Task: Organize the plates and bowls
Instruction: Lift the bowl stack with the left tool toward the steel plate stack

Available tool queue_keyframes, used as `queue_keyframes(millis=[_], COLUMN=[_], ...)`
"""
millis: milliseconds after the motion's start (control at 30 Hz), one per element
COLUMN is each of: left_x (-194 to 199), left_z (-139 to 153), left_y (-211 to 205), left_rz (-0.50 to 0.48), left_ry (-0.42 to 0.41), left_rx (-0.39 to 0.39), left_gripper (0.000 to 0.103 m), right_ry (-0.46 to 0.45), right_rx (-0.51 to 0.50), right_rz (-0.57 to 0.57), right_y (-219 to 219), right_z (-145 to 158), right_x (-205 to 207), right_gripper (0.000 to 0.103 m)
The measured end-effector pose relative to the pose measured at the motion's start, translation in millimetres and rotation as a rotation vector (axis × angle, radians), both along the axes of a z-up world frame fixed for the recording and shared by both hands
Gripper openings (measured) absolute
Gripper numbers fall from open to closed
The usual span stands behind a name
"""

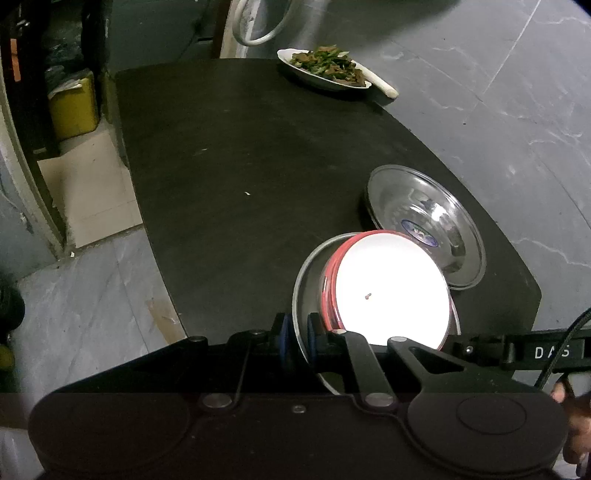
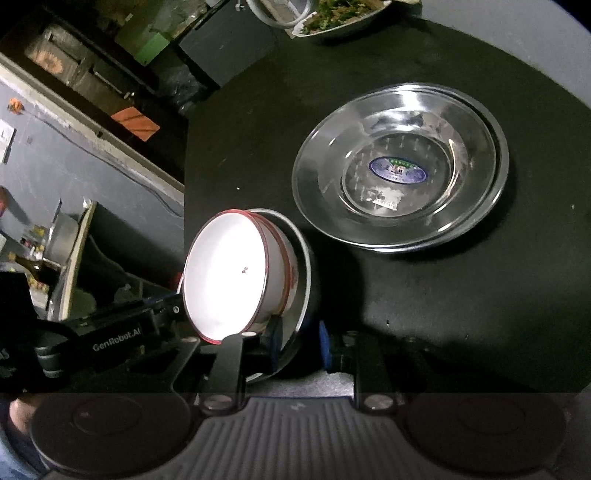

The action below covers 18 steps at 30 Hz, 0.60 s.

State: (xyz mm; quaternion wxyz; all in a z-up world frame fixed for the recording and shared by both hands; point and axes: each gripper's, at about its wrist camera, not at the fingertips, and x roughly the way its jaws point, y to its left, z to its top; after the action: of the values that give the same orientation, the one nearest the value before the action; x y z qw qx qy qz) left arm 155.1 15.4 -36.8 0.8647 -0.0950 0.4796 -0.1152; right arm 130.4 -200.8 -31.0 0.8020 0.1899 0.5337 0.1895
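Note:
My left gripper (image 1: 297, 341) is shut on the rim of a steel plate (image 1: 301, 280) that carries a white bowl with a red rim (image 1: 391, 288). The plate is tilted and held above the black table (image 1: 240, 166). The same plate (image 2: 301, 280) and bowl (image 2: 225, 277) show in the right wrist view, between the blue pads of my right gripper (image 2: 299, 345), whose jaws stand apart on either side of the plate's edge. A second steel plate with a blue sticker (image 1: 428, 225) lies flat on the table, and it also shows in the right wrist view (image 2: 400, 166).
A white dish of cooked greens (image 1: 325, 68) stands at the table's far edge, also in the right wrist view (image 2: 340, 16). A yellow bin (image 1: 74, 107) and dark shelving stand on the floor to the left. Grey tiled floor surrounds the table.

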Motion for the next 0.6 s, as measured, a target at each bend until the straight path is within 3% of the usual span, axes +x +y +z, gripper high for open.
queue_keyframes(millis=[100,167,200,600], left_x=[0.1,0.0,-0.4,-9.3], left_z=[0.7,1.2,1.4,2.3], left_y=[-0.9,-2.1,-2.6,-0.4], left_rz=[0.002,0.003,0.001,0.009], left_ry=[0.002,0.003,0.002,0.020], left_rx=[0.006,0.010,0.013,0.013], left_gripper=[0.011,0.010,0.010,0.010], right_ry=[0.018,0.016,0.012,0.009], right_rx=[0.004,0.012,0.019,0.026], right_rz=[-0.020,-0.024,-0.023,-0.033], right_y=[-2.1,-3.7,-3.4,-3.2], right_z=[-3.5,-5.2,-5.5,-5.0], right_x=[0.5,-0.2,-0.8,-7.9], right_gripper=[0.032,0.030,0.023,0.022])
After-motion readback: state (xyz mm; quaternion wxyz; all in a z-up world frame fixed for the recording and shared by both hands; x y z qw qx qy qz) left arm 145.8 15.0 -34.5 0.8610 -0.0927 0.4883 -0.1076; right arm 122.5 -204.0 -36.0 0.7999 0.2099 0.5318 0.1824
